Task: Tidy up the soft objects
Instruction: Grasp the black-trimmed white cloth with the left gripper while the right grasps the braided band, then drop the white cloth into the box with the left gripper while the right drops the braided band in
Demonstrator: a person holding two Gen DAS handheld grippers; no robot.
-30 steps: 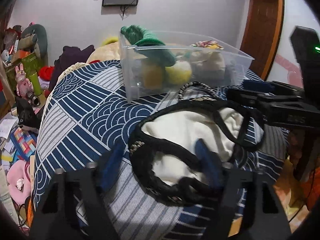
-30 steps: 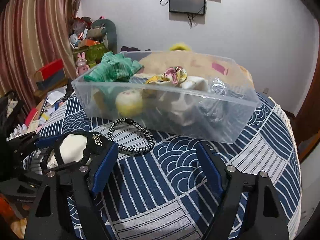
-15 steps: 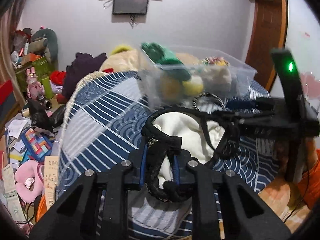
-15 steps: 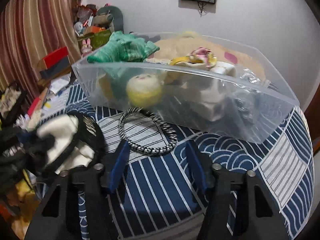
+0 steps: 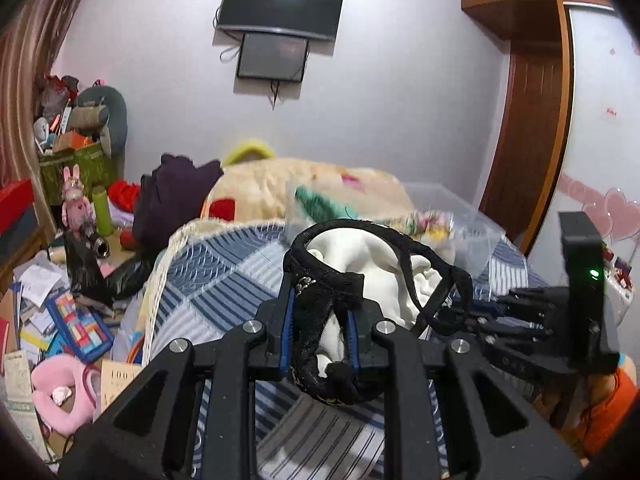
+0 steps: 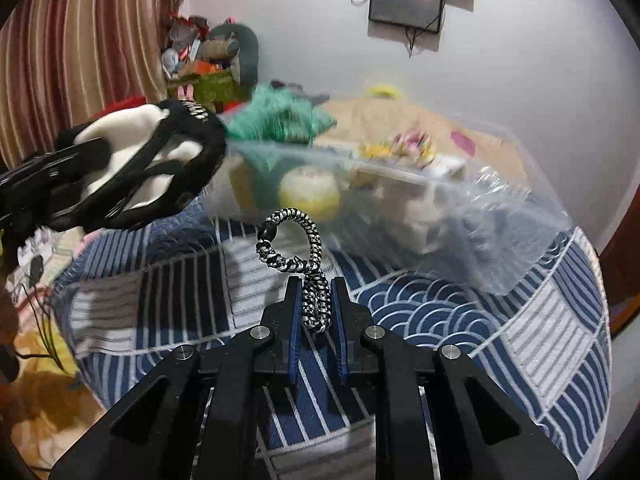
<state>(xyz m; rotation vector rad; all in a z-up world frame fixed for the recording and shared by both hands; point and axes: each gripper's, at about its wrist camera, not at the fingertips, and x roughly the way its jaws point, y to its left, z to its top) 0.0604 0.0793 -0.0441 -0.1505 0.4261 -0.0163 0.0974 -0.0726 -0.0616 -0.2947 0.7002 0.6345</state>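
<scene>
Above a blue patterned quilt (image 6: 460,308) in a cluttered room, the left claw (image 5: 320,320) pinches a cream-and-black bundle (image 5: 360,272) while the right claw (image 6: 316,304) pinches a braided loop (image 6: 304,248), a clear bin (image 6: 440,220) just ahead.

A: Dim indoor light, with glare on the wall screen (image 5: 280,4) from an overhead lamp.

B: Motion blur smears the clear bin (image 6: 420,200); fisheye bends and darkens the edges.

A wall screen (image 5: 280,4) hangs above; striped curtain (image 6: 80,40) hangs left.
</scene>
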